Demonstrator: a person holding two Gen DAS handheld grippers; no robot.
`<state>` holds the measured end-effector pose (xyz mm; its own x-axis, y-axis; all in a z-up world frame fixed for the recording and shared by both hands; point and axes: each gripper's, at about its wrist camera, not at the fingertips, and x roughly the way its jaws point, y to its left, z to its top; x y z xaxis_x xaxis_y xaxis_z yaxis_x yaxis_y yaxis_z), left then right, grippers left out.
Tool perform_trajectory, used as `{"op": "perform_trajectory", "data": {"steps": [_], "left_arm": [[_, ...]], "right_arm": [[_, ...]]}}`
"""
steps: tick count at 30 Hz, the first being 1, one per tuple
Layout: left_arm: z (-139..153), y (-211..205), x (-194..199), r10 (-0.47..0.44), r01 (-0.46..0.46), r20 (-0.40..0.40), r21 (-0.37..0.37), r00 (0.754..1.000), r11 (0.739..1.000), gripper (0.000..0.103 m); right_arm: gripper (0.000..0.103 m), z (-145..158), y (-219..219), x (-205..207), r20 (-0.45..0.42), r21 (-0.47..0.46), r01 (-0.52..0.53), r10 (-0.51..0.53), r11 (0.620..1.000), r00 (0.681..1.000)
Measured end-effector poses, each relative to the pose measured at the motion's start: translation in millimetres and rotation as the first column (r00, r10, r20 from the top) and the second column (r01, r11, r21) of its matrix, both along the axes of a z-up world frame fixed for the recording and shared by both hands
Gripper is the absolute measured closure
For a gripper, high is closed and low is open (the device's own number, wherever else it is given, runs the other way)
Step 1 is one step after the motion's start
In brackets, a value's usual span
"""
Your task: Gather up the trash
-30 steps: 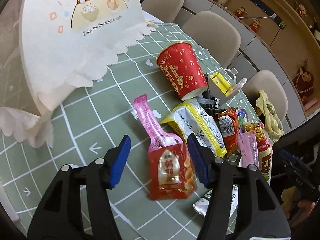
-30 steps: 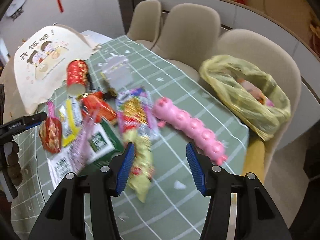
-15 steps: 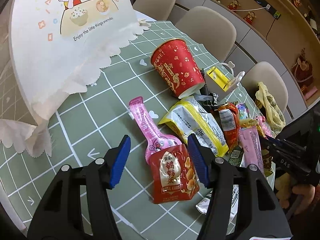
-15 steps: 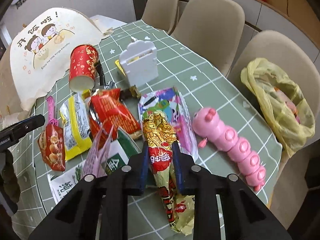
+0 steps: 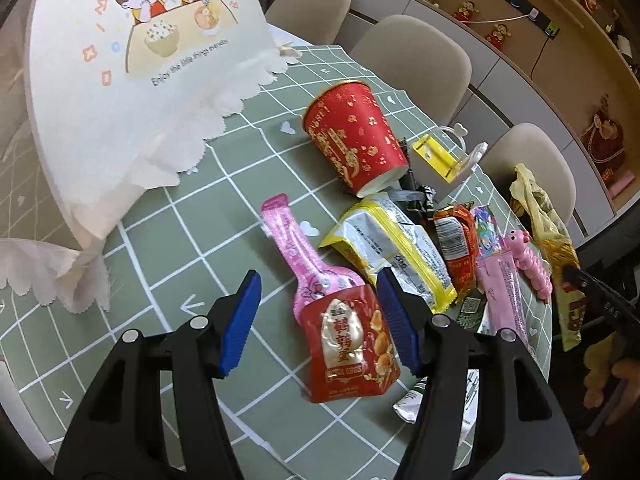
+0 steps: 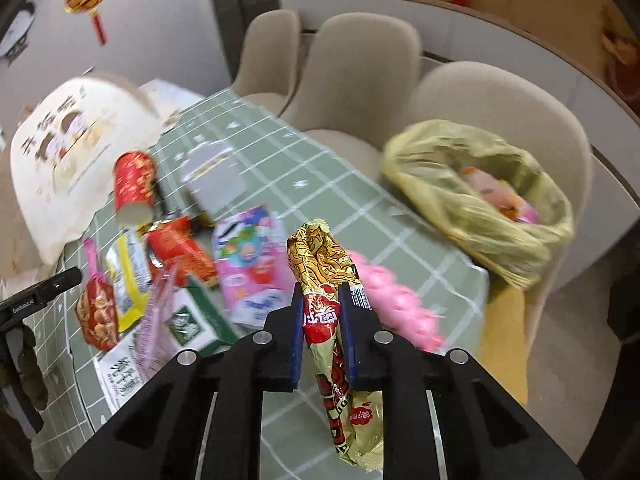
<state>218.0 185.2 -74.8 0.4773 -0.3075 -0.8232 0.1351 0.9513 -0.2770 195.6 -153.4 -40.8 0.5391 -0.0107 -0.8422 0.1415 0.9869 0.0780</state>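
Green grid-print tablecloth (image 6: 344, 184) strewn w/ wrappers: right gripper (image 6: 320, 322) clamped mid-length on crinkly gold-and-red foil snack packet (image 6: 325, 280), lifted off cloth — looks light, floppy, slick, so mid grip fits; left gripper (image 5: 318, 318) spread wide over red foil quail-egg pouch (image 5: 352, 344).
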Motion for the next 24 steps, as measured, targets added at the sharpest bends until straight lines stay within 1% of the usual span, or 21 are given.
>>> {"op": "perform_trajectory", "data": {"steps": [3, 5, 11, 14, 15, 18, 19, 23, 24], "left_arm": [[1, 4, -1, 0.003, -0.003, 0.004, 0.006, 1.0, 1.0, 0.046], [2, 5, -1, -0.013, 0.013, 0.01, 0.01, 1.0, 1.0, 0.046], [0, 14, -3, -0.093, 0.093, 0.029, 0.016, 0.995, 0.996, 0.041], [-7, 16, -2, -0.114, 0.113, 0.022, 0.046, 0.993, 0.992, 0.04], [-10, 16, -2, -0.114, 0.114, 0.01, 0.044, 0.993, 0.993, 0.04], [-16, 7, -4, -0.142, 0.141, -0.031, -0.022, 0.989, 0.99, 0.04], [-16, 3, -6, -0.153, 0.152, -0.032, -0.024, 0.988, 0.988, 0.04], [-20, -24, -17, -0.169, 0.169, -0.029, 0.018, 0.985, 0.985, 0.04], [-21, -30, -19, -0.159, 0.16, -0.036, 0.031, 0.987, 0.987, 0.044]], "right_arm": [[0.086, 0, -16, -10, -0.007, 0.018, 0.04, -0.039, 0.999, 0.999], [0.086, -1, -23, -17, -0.008, 0.02, 0.056, -0.056, 0.998, 0.998], [0.086, -3, -26, -31, -0.006, 0.027, 0.074, -0.074, 0.997, 0.997], [0.086, -5, -28, -36, -0.009, 0.027, 0.081, -0.081, 0.996, 0.997], [0.086, -6, -28, -36, -0.01, 0.027, 0.083, -0.083, 0.996, 0.997], [0.086, -7, -31, -40, -0.013, 0.03, 0.093, -0.092, 0.995, 0.996], [0.086, -8, -32, -40, -0.015, 0.031, 0.096, -0.096, 0.995, 0.995], [0.086, -11, -34, -40, -0.019, 0.041, 0.105, -0.104, 0.994, 0.994], [0.086, -11, -34, -40, -0.017, 0.043, 0.104, -0.104, 0.994, 0.994]]}}
